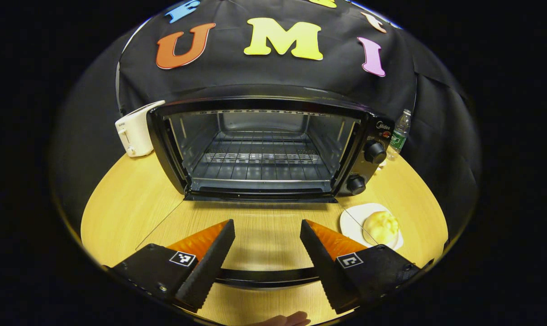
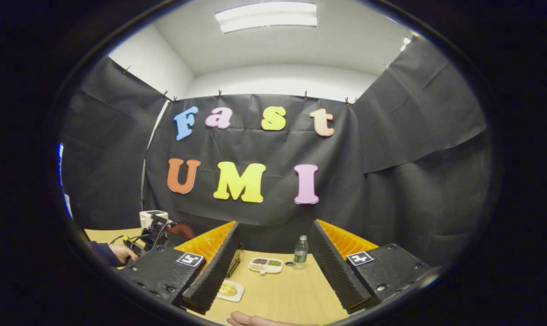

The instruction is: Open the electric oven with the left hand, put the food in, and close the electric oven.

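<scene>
The black electric oven (image 1: 273, 145) stands open in the left gripper view, with a bare wire rack (image 1: 262, 157) inside. Its glass door (image 1: 255, 226) lies flat toward me, and the door's handle (image 1: 266, 277) runs across behind my fingers. My left gripper (image 1: 266, 225) is open above the door, with nothing between its fingers. A yellow bun (image 1: 381, 227) sits on a white plate (image 1: 351, 222) to the right of the door. My right gripper (image 2: 274, 225) is open and held high, facing the wall. Below it I see the bun's plate (image 2: 230, 290).
A white toaster (image 1: 135, 129) stands left of the oven and a water bottle (image 1: 400, 133) to its right. In the right gripper view a small snack tray (image 2: 265, 265) lies beside the bottle (image 2: 301, 251). At the far left a hand (image 2: 119, 252) holds the other gripper.
</scene>
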Available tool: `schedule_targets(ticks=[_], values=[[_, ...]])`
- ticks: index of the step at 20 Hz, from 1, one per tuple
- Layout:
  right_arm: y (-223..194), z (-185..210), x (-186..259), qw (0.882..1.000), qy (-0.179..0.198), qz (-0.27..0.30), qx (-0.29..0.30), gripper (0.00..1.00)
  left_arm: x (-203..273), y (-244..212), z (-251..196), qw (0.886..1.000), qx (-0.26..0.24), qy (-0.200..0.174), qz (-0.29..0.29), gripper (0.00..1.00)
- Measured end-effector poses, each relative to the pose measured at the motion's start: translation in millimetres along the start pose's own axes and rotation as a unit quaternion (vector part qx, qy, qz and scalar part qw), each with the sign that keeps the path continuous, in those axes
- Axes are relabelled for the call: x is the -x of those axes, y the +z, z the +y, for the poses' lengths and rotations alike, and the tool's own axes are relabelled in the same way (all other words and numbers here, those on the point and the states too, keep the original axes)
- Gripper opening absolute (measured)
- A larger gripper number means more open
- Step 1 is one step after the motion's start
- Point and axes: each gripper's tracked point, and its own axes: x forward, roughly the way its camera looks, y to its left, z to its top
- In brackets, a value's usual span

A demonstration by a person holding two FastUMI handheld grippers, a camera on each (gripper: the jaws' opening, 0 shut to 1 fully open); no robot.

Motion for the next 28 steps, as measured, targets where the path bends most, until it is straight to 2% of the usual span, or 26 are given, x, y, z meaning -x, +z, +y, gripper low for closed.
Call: schedule_targets(ticks=[4,5,6,7,10,12,15,17,21,24,28], values=[[-9,13,-3,1.0,0.01,0.014,0.002,0.98,0,-44,0,0.997,-0.014,0.007,0.073,0.97],[-14,16,-4,1.0,0.012,0.02,0.003,0.98,8,-36,1,0.998,-0.022,0.005,0.051,0.97],[-17,18,-6,1.0,0.013,0.026,0.003,0.98,3,-39,1,0.998,-0.019,0.005,0.059,0.92],[-20,20,-8,0.999,0.014,0.03,0.003,0.98,5,-44,2,0.998,-0.012,0.007,0.068,0.98],[-32,28,-13,0.999,0.02,0.045,-0.001,0.98,11,-43,4,0.998,-0.008,0.013,0.057,0.98],[-46,33,-21,0.998,0.023,0.056,-0.003,0.98,19,-41,-1,0.999,-0.006,0.001,0.043,0.98],[-78,50,-34,0.995,0.041,0.087,-0.014,0.98,46,-25,-18,0.999,0.01,-0.036,0.0,0.94],[-99,58,-45,0.993,0.049,0.107,-0.025,0.98,72,-7,-21,0.998,0.002,-0.037,-0.049,0.94],[-148,69,-63,0.988,0.036,0.144,-0.032,0.98,129,21,-26,0.99,-0.002,-0.031,-0.137,0.94],[-194,89,-74,0.984,0.043,0.168,-0.029,0.98,174,33,-10,0.98,-0.012,-0.006,-0.198,0.94],[-253,113,-94,0.974,0.054,0.219,-0.034,0.98,238,37,24,0.953,-0.001,0.05,-0.298,0.93]])
